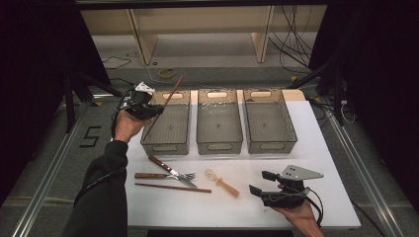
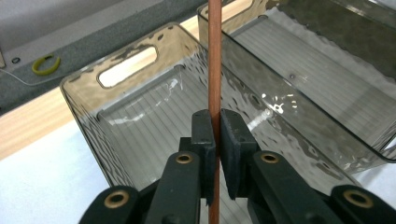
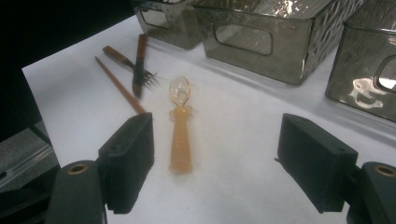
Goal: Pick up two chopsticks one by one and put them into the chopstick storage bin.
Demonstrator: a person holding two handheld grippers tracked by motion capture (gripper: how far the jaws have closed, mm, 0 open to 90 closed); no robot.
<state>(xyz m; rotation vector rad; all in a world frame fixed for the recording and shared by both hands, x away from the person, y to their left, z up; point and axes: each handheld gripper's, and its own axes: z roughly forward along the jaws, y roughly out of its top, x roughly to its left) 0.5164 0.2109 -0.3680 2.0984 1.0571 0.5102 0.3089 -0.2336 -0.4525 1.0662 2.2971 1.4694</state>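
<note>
My left gripper [image 1: 156, 112] is shut on a brown chopstick [image 1: 165, 103], which it holds slanted over the left edge of the left grey bin [image 1: 165, 148]. In the left gripper view the pads [image 2: 205, 128] pinch the chopstick [image 2: 215, 60] above that bin's [image 2: 86, 130] ribbed floor. A second chopstick [image 1: 173, 187] lies on the white table, with a knife [image 1: 163, 165] and a fork [image 1: 153, 176] just behind it. My right gripper [image 1: 262, 182] is open and low at the front right. An orange-handled spoon [image 3: 180, 140] lies ahead of the right gripper [image 3: 219, 140] and apart from it.
A middle bin [image 1: 220, 145] and a right bin [image 1: 272, 145] stand beside the left one along the table's back. All three look to hold nothing. The knife [image 3: 139, 60], fork [image 3: 123, 58] and chopstick [image 3: 119, 86] lie left of the spoon [image 1: 225, 183]. Cables run on the floor beyond.
</note>
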